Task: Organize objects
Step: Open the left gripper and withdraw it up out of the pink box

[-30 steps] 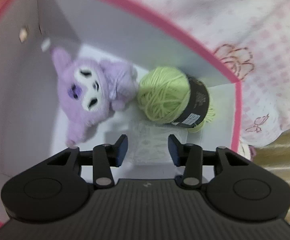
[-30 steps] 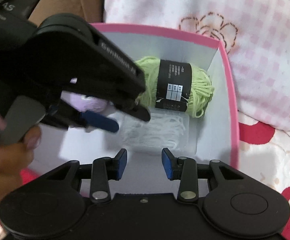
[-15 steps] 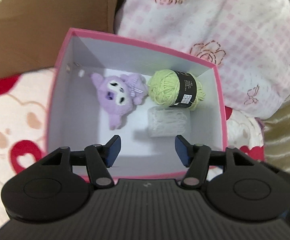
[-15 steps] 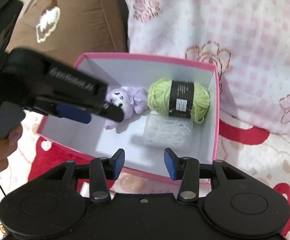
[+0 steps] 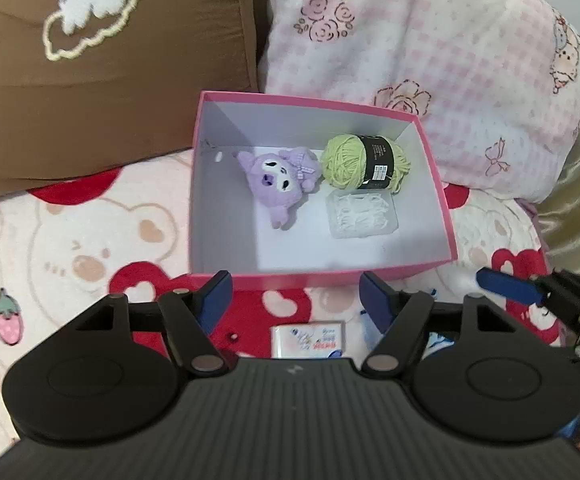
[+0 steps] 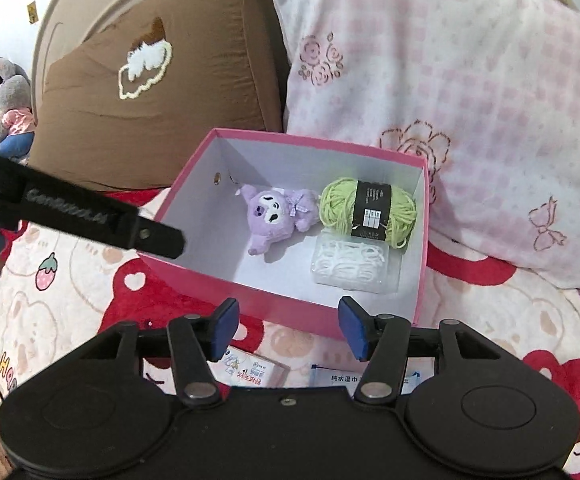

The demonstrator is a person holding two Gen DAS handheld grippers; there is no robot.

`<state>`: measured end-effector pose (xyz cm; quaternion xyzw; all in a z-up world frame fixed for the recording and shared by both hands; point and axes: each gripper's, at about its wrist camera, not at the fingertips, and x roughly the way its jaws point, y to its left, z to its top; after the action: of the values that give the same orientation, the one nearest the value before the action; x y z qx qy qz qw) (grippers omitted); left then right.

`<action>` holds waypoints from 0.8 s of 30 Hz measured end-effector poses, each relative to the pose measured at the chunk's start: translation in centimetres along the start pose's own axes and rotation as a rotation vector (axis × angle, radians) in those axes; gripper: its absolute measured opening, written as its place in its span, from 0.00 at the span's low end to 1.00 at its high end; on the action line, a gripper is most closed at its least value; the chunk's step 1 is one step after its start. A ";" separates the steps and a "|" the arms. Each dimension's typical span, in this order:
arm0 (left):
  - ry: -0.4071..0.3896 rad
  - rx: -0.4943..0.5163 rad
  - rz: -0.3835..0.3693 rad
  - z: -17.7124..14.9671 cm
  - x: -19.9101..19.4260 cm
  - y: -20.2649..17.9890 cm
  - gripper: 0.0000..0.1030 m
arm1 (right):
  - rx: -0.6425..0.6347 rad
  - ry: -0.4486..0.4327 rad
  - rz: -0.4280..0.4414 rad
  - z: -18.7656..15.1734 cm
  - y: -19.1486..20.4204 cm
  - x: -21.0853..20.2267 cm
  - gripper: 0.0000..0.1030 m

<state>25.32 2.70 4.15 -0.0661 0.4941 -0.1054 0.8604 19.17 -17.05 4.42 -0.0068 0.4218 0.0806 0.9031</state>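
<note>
Pink box (image 5: pixel 318 278) sits just beyond my left gripper (image 5: pixel 296 296) and right gripper (image 6: pixel 285 326), both spread wide, holding nothing. Below my jaws lie a small printed packet (image 5: pixel 310 340) and a wet-wipe pack (image 6: pixel 332 378) with Chinese print. Inside: purple plush (image 5: pixel 279 180), green yarn (image 5: pixel 366 160) with black label, clear case (image 5: pixel 362 216); the box's left half is bare floor.

One box (image 5: pixel 318 278), one plush (image 5: pixel 277 178), one yarn ball (image 5: pixel 344 162), two pillows (image 5: pixel 109 92)

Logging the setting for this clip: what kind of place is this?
Most likely a bedroom, on a bed or sofa: the pink box sits on a bear-print fleece blanket, backed by a brown cushion and a pink checked pillow.
</note>
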 end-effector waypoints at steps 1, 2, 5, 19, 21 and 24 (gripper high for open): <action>-0.003 0.005 0.002 -0.3 -0.6 -0.1 0.68 | -0.006 0.001 0.000 -0.1 0.1 -0.4 0.65; -0.009 0.009 0.002 -0.6 -1.2 -0.1 0.68 | -0.016 0.007 0.002 -0.2 0.2 -0.6 0.67; -0.014 0.031 0.010 -1.2 -2.4 -0.3 0.69 | -0.059 0.013 0.000 -0.4 0.9 -1.4 0.74; -0.021 0.010 0.006 -4.9 -5.6 -0.7 0.80 | -0.103 0.030 0.019 -2.1 2.0 -5.1 0.87; -0.007 0.004 0.005 -5.5 -5.8 -0.7 0.80 | -0.104 0.018 0.013 -2.5 2.1 -5.9 0.87; 0.007 0.024 0.004 -6.4 -6.2 -1.1 0.83 | -0.099 0.012 0.011 -3.2 1.8 -6.9 0.87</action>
<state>16.63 3.10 6.37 -0.0545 0.4958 -0.1099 0.8597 12.14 -16.48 7.76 -0.0499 0.4228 0.1062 0.8986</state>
